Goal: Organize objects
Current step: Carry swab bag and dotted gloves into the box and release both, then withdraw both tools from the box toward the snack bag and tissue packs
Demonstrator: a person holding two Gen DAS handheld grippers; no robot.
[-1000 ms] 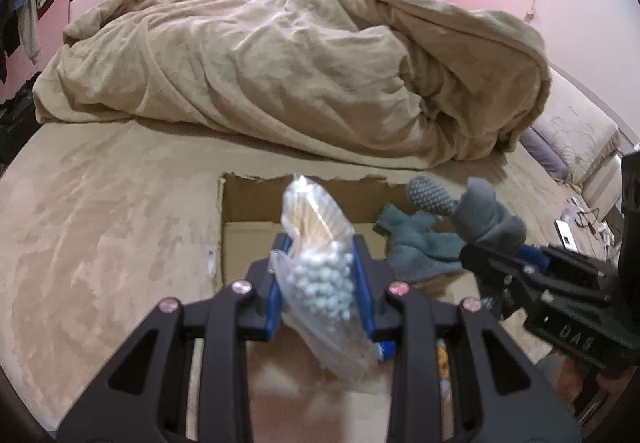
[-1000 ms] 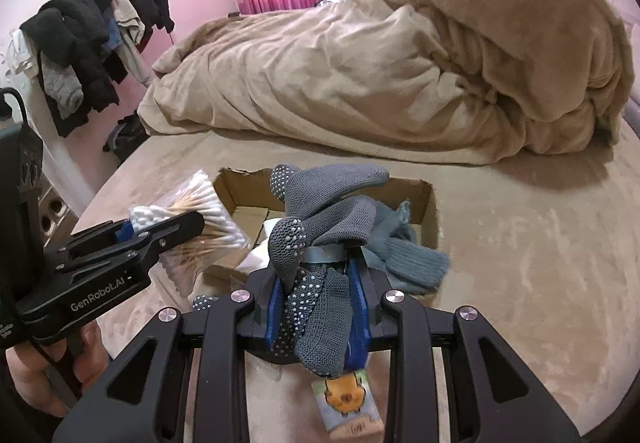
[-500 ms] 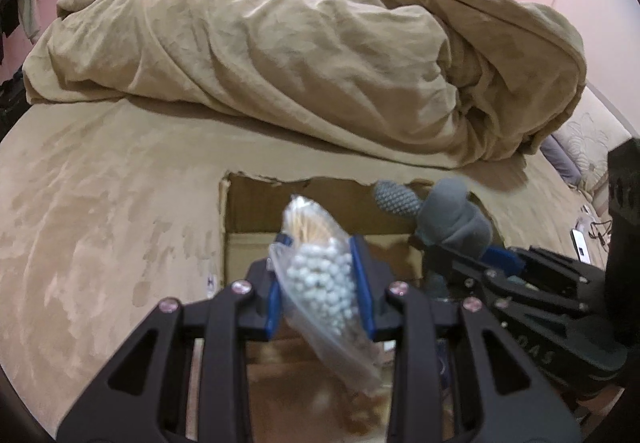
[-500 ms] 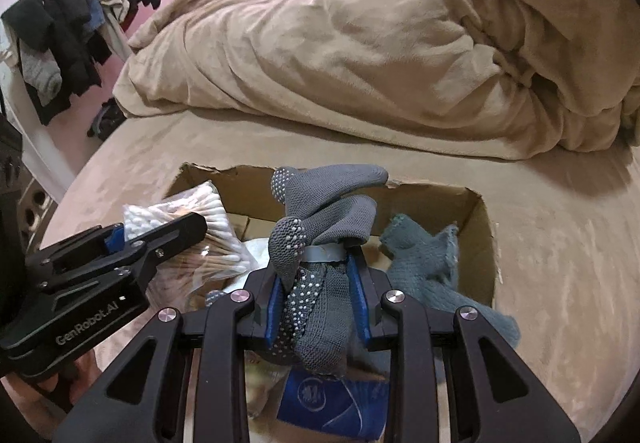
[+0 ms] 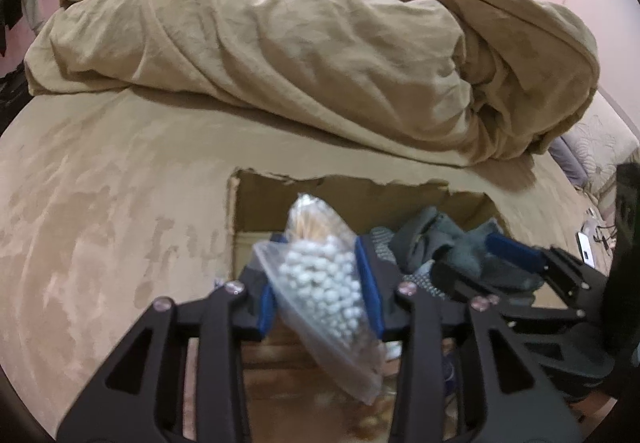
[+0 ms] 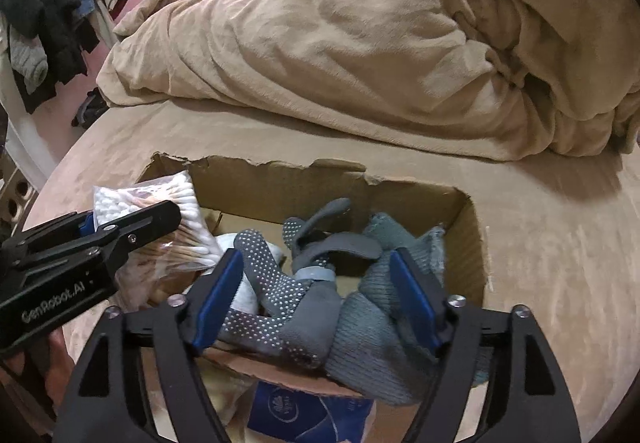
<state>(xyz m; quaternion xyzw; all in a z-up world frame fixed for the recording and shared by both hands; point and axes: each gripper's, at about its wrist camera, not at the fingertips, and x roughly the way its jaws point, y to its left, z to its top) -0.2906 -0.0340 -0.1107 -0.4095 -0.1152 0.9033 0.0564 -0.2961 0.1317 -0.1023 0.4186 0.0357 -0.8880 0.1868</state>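
While my left fingers (image 5: 320, 283) stay out of this sentence's past, they are clamped on a clear plastic bag of white-tipped cotton swabs (image 5: 324, 275), the blue pads pressing its two sides and the bag's loose lower end hanging toward six o'clock. My right fingers (image 6: 316, 295) stand wide apart, touching nothing firmly that I can make out, with a bundle of grey knit gloves with white grip dots (image 6: 280, 295) lying between them. A plainer grey-green knit glove (image 6: 368, 327) drapes over the near wall at about five o'clock of the bundle. All of this sits in or on an open brown cardboard box with torn edges (image 6: 280, 179), and the swab bag (image 6: 160, 219) hovers over the box's ten o'clock corner in the right wrist view. A blue printed packet (image 6: 312, 415) shows at six o'clock, just outside the box's near wall. The box rests on a tan bed sheet (image 5: 100, 203), and a rumpled beige duvet (image 6: 360, 43) is heaped beyond it at twelve o'clock. Dark clothes hanging on a rack (image 6: 52, 15) fill the ten o'clock corner.
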